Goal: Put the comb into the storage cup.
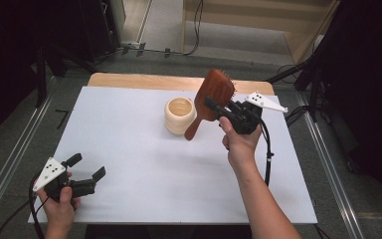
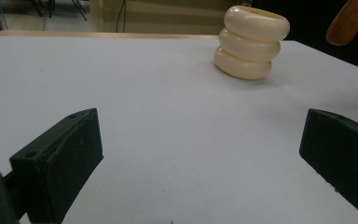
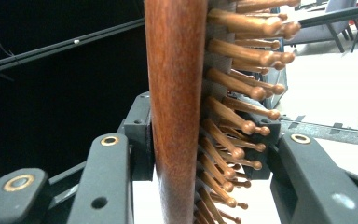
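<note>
A white sheet covers the bench [image 1: 144,164], with a strip of bare wood along its far edge and grey floor around it. Near the far middle stands a cream ribbed cup [image 1: 180,115], upright and open at the top. Just right of it, the right hand-held gripper [image 1: 218,108] pinches a wooden hairbrush [image 1: 210,99] at its paddle head, lifted off the bench, handle slanting down beside the cup; its wooden bristles [image 3: 233,116] face one jaw. At the near left corner, the left hand-held gripper [image 1: 85,166] rests low with its jaws spread wide, pinching nothing.
</note>
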The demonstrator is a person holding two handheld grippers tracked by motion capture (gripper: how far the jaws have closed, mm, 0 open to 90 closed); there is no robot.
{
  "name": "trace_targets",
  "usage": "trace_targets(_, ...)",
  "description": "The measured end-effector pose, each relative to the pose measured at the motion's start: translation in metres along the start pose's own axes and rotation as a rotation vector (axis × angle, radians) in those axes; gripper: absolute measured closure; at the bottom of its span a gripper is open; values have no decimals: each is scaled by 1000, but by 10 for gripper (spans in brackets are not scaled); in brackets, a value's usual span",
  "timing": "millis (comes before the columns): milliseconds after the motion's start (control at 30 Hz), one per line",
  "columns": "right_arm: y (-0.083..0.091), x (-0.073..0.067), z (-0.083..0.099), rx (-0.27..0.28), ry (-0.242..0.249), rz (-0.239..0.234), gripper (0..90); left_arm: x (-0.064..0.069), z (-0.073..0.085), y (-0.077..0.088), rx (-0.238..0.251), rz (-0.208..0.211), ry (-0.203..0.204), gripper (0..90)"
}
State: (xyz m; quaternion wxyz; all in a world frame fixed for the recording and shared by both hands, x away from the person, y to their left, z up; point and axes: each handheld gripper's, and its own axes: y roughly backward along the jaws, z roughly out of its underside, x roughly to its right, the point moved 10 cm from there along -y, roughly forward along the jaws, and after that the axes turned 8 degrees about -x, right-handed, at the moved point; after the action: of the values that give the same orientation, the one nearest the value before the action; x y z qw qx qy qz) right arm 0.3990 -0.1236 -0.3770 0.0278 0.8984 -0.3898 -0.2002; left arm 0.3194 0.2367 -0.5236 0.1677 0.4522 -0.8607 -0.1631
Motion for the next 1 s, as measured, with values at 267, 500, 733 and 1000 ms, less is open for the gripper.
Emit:
trace_targets(267, -3, 0, -10, 7, 10, 3, 535, 0, 0, 0, 3, 2, 0, 0)
trace_targets(500, -9, -3, -23, 12, 35, 1, 536, 0, 0, 0, 4, 2, 1, 0)
trace_targets(733, -16, -4, -32, 16, 36, 7, 535, 0, -1, 1, 6, 2, 1, 0)
trace_targets(1000, -23, -1, -39, 17, 33, 10, 535, 0, -1, 0, 8, 3, 2, 0)
